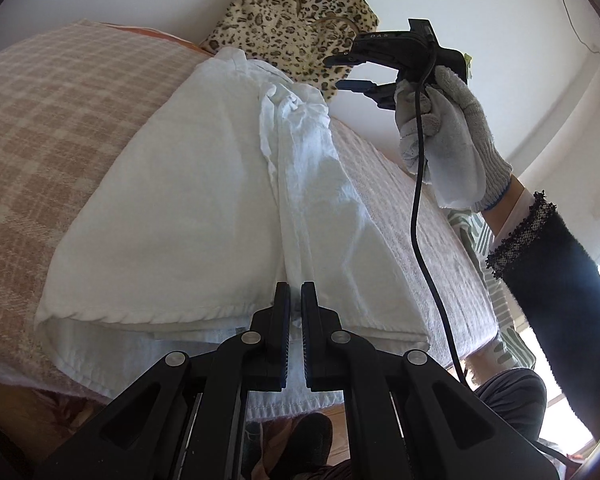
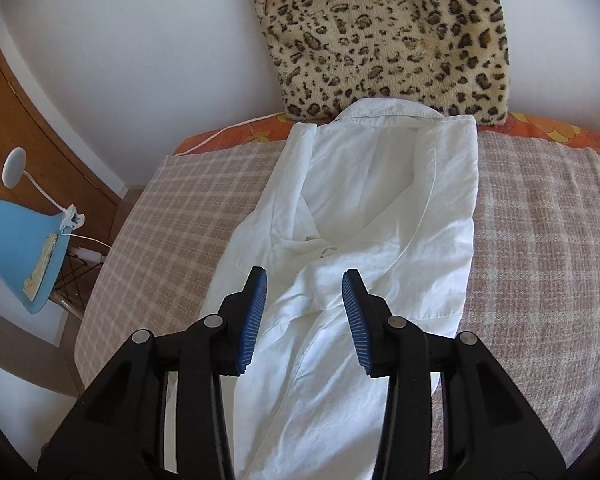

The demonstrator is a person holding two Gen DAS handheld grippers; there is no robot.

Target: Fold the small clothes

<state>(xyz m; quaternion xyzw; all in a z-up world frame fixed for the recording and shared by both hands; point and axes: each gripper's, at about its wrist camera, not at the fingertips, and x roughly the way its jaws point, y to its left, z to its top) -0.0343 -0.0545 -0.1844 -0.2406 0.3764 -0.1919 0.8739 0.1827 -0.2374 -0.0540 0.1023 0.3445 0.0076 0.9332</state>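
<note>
A white shirt (image 2: 364,216) lies lengthwise on the checked bed cover, both sides folded in toward the middle, its collar at the far end. In the left wrist view the shirt (image 1: 204,208) shows from its hem end. My left gripper (image 1: 296,292) is nearly shut with the shirt's hem edge between its fingers. My right gripper (image 2: 304,284) is open and empty, hovering above the shirt's middle. It also shows in the left wrist view (image 1: 346,72), held high in a gloved hand (image 1: 452,136), its jaws apart.
A leopard-print cushion (image 2: 388,40) leans on the white wall behind the collar. The beige checked cover (image 2: 548,232) spreads on both sides of the shirt. A blue chair (image 2: 20,248) with a clip lamp (image 2: 14,168) stands left of the bed. A black cable (image 1: 420,208) hangs from the right gripper.
</note>
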